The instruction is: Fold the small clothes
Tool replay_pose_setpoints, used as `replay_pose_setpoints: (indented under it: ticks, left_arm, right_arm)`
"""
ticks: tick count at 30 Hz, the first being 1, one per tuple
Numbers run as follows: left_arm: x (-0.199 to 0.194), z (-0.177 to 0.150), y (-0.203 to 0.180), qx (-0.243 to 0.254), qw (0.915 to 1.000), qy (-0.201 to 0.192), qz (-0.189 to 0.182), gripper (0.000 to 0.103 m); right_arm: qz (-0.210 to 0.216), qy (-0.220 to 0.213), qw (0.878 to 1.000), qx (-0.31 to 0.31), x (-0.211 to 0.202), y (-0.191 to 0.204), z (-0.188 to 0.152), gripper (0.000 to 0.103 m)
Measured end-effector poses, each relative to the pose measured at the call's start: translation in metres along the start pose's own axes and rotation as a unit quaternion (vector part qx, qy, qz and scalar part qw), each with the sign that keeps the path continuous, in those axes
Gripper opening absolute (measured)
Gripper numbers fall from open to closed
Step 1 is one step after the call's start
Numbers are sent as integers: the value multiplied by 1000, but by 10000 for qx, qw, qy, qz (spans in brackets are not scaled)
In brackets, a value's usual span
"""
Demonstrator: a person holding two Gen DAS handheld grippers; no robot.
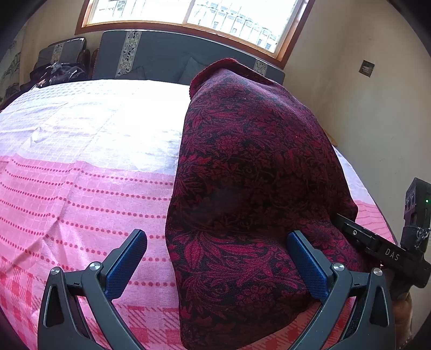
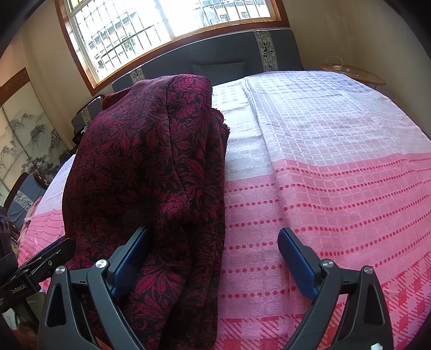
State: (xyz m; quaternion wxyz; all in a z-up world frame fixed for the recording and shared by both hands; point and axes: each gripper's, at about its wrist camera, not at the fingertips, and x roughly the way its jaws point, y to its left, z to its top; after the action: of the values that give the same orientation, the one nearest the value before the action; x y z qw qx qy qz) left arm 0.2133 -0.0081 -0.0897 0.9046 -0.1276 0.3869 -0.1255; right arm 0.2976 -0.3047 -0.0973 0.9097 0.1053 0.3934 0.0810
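Note:
A dark red garment with a black floral pattern (image 1: 250, 172) lies folded into a long strip on the pink and white bedspread (image 1: 80, 175). It also shows in the right wrist view (image 2: 145, 172). My left gripper (image 1: 216, 250) is open, its right pad (image 1: 307, 263) resting against the near end of the garment. My right gripper (image 2: 215, 247) is open, its left pad (image 2: 129, 261) touching the garment's near end. The right gripper's body (image 1: 388, 250) shows at the right edge of the left wrist view. The left gripper's body (image 2: 37, 266) shows at the left edge of the right wrist view.
A grey headboard (image 1: 167, 56) with cushions stands at the far side under a window (image 1: 194, 13). A chair (image 1: 62, 62) with dark items stands at the back left. A small round table (image 2: 353, 72) stands beside the bed at the far right. A painted screen (image 2: 24, 145) stands at the left.

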Motion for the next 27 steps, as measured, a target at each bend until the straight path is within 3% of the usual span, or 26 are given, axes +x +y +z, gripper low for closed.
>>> replay_pose_setpoints:
  ticks: [27]
  left_arm:
    - [3, 1, 1, -48, 10000, 23, 17, 103]
  right_arm:
    - [-33, 15, 10000, 11, 1, -1, 1, 98]
